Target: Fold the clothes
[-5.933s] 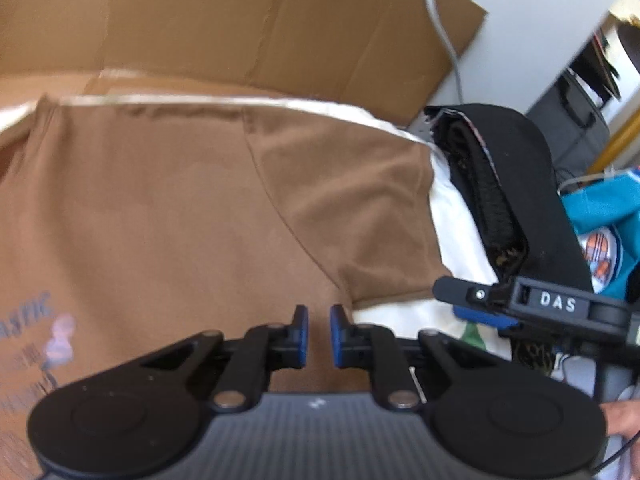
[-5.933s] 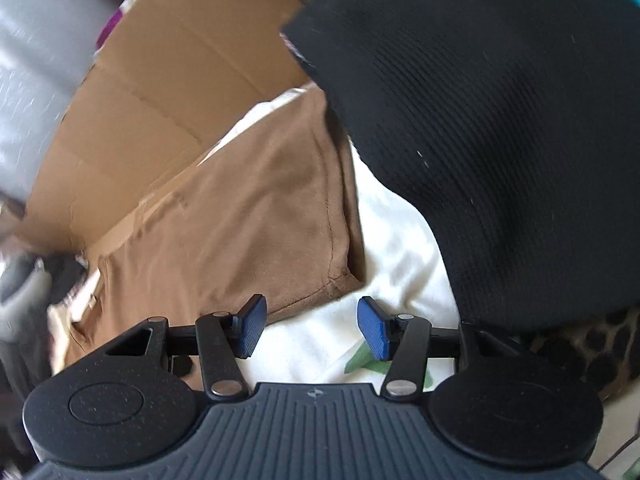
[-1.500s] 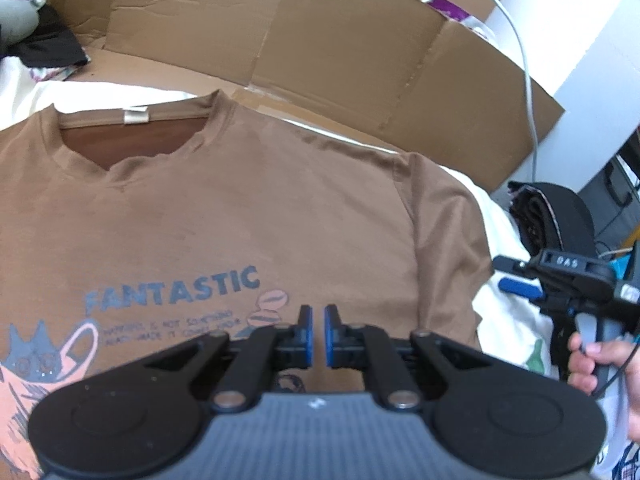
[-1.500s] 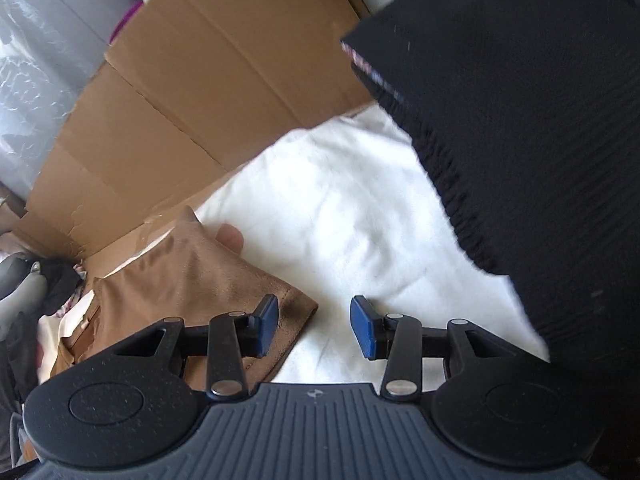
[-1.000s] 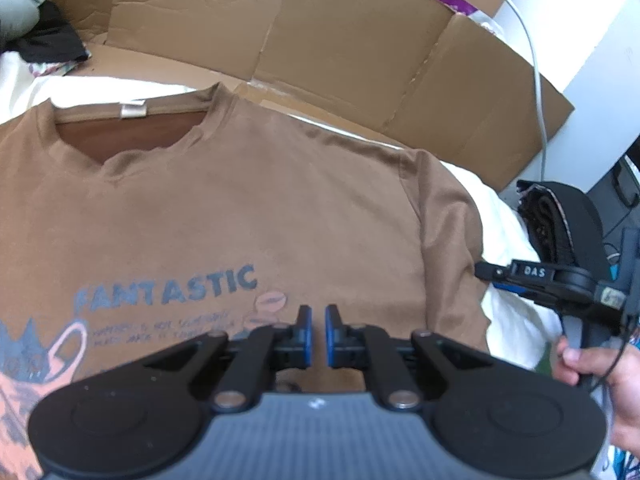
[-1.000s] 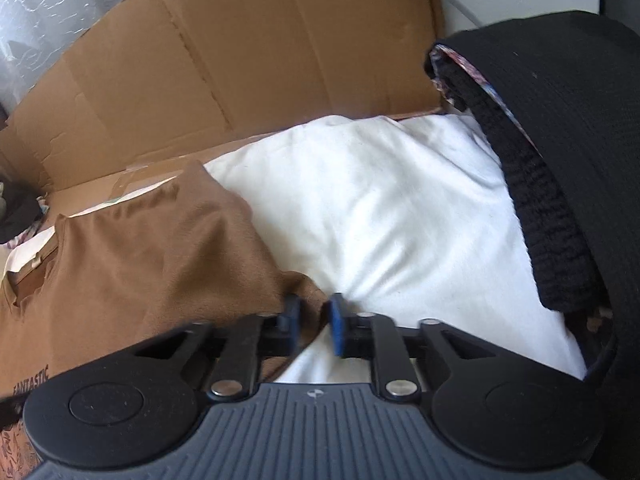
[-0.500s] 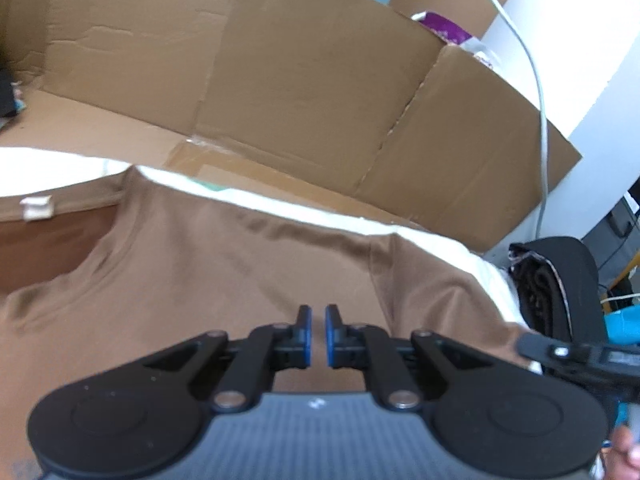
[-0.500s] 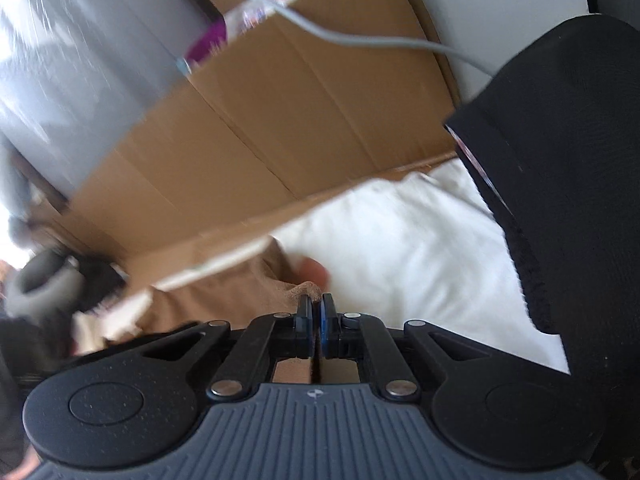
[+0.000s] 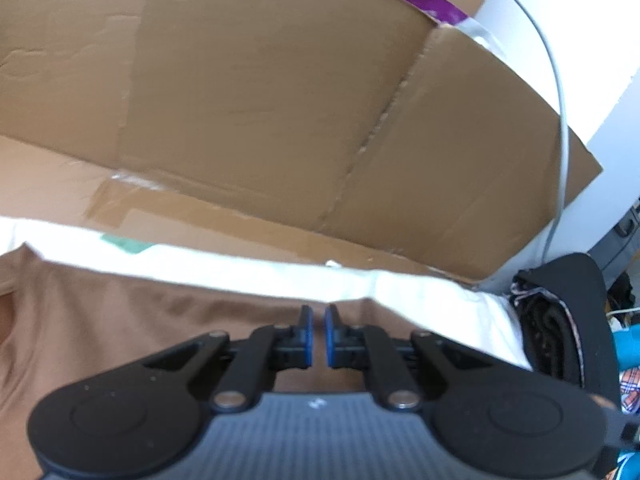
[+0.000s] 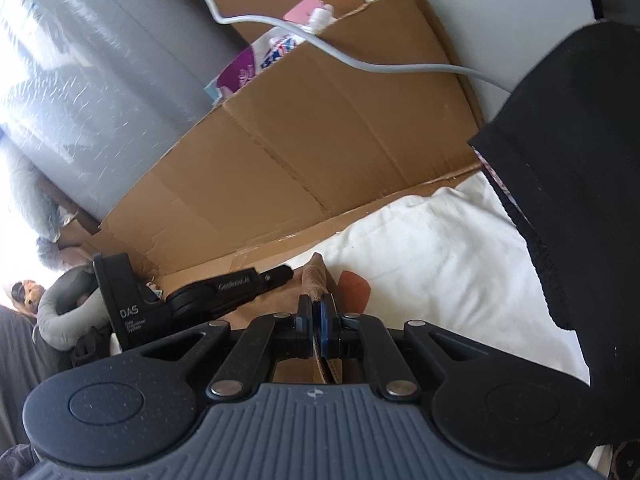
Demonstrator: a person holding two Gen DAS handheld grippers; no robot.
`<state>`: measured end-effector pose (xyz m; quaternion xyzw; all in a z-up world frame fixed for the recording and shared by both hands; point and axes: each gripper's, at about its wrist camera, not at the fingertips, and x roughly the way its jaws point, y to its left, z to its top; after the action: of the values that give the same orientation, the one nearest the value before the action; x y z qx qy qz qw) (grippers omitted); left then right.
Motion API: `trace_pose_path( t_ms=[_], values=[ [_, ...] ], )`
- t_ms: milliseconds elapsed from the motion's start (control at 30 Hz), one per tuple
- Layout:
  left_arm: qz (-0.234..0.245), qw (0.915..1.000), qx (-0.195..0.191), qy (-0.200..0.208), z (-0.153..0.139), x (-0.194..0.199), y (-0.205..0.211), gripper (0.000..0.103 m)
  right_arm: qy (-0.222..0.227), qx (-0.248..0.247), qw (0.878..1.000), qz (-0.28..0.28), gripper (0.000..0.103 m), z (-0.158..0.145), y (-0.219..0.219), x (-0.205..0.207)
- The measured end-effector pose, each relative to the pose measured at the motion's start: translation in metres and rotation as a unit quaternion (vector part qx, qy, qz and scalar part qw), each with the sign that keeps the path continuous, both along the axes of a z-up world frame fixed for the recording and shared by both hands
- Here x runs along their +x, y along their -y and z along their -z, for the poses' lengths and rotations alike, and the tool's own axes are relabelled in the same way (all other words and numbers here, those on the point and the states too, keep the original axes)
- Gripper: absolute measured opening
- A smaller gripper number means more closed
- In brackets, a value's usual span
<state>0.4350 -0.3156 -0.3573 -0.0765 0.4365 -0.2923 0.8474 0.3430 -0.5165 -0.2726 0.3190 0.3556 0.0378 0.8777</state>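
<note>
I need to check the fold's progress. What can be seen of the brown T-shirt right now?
The brown T-shirt is soft, matte knit fabric lying mostly flat on the white bedding, its top edge running below the cardboard wall. Its print is out of view. The right gripper is shut on a fold of its sleeve, which sticks up between the blue pads. The left gripper, nearly shut, holds nothing above the shoulder area.

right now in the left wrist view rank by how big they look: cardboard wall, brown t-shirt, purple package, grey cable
1. cardboard wall, largest by far
2. brown t-shirt, partly hidden by the left gripper
3. grey cable, long but thin
4. purple package, mostly hidden behind the cardboard, so its rank against the cable is unsure
</note>
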Motion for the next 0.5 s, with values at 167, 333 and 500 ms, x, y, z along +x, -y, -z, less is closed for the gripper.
trace_pose_path(
  t_ms=[167, 333, 500],
  values=[
    [0.007, 0.9998, 0.019, -0.004, 0.005, 0.007, 0.019, 0.002, -0.002, 0.013, 1.000, 0.014, 0.001, 0.003, 0.005, 0.002],
    [0.011, 0.9989, 0.044, -0.010, 0.017, 0.006, 0.028, 0.001, 0.004, 0.023, 1.000, 0.017, 0.001, -0.001, 0.006, 0.006],
    [0.003, 0.9986, 0.051, -0.016, 0.026, 0.008, 0.024, 0.001, 0.004, 0.034, 0.999, 0.017, 0.001, -0.001, 0.006, 0.006]
  ],
)
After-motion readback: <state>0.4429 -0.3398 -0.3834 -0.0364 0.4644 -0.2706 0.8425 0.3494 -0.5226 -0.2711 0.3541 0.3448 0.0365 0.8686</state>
